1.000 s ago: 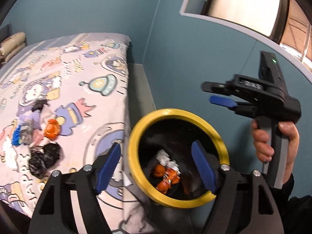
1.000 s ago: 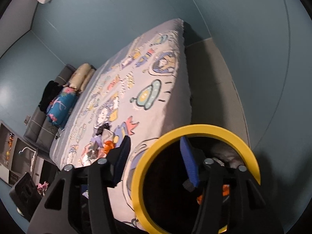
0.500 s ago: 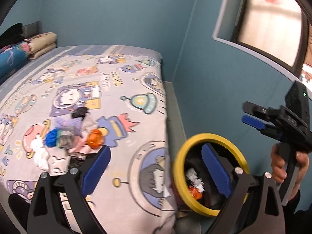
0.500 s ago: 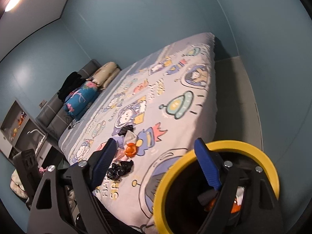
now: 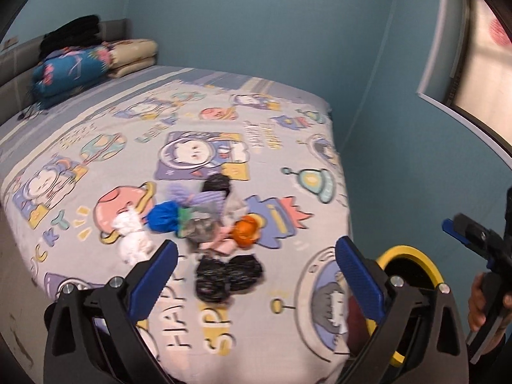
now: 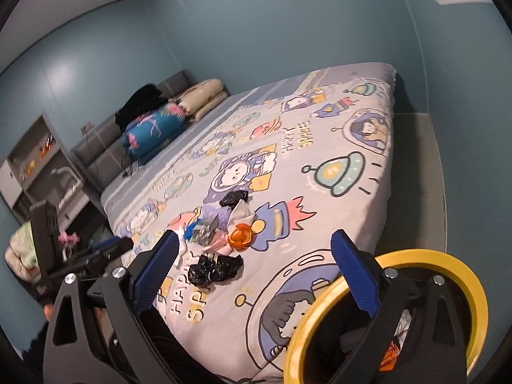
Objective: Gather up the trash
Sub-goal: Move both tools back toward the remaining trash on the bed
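Both claws are spreading wide with nothing between them: left gripper (image 5: 256,275), right gripper (image 6: 256,268). The trash pile (image 5: 204,220) lies on the bed (image 5: 288,121) near its foot edge; the yellow-rimmed bin (image 6: 448,265) stands at about four o'clock of it, beside the mattress. Risks: the light black bag (image 5: 227,272) may slip a loose pinch; the orange piece (image 5: 244,230), seemingly round though blurred, may roll off; a short carry drops items between mattress and bin.

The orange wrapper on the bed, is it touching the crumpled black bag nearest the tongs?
Apart. In the right wrist view a strip of bedsheet shows between the orange wrapper and the black bag; the left wrist view shows it too, blurred.
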`<action>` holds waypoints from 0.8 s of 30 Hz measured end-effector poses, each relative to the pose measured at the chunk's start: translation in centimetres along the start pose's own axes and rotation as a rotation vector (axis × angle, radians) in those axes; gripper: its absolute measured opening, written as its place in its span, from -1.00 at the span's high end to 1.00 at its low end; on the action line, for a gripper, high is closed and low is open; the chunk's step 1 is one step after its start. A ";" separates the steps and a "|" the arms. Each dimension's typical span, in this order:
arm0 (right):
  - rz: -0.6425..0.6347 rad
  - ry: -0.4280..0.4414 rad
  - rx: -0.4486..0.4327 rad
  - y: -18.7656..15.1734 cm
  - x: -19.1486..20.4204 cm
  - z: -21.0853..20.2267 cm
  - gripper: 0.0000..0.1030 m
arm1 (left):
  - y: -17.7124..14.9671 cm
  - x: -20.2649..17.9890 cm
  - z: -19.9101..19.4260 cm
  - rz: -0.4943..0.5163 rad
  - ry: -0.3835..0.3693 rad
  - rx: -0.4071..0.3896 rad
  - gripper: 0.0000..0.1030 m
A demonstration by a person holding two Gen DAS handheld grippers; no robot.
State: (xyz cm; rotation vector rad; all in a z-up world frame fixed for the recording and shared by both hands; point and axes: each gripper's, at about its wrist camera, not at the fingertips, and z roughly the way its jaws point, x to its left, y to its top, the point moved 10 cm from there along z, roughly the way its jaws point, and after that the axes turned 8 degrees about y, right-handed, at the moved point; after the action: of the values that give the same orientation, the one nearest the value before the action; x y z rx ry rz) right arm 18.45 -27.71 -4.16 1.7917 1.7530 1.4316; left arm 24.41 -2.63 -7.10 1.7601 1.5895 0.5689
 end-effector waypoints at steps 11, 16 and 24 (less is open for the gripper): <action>-0.154 0.040 0.066 -2.2 4.6 6.1 -0.80 | -1.0 8.0 3.5 -0.101 0.120 0.058 -0.84; -0.182 0.058 0.124 -3.5 5.9 9.6 -0.80 | -2.0 11.0 5.7 -0.128 0.169 0.095 -0.84; -0.216 0.075 0.248 -6.9 7.3 15.7 -0.80 | -3.7 14.6 9.6 -0.163 0.209 0.157 -0.84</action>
State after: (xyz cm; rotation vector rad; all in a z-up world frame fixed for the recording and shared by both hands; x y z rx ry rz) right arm 24.55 -12.90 -13.65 1.6139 2.1698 1.2565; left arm 31.07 9.84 -18.03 1.7073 1.9491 0.5773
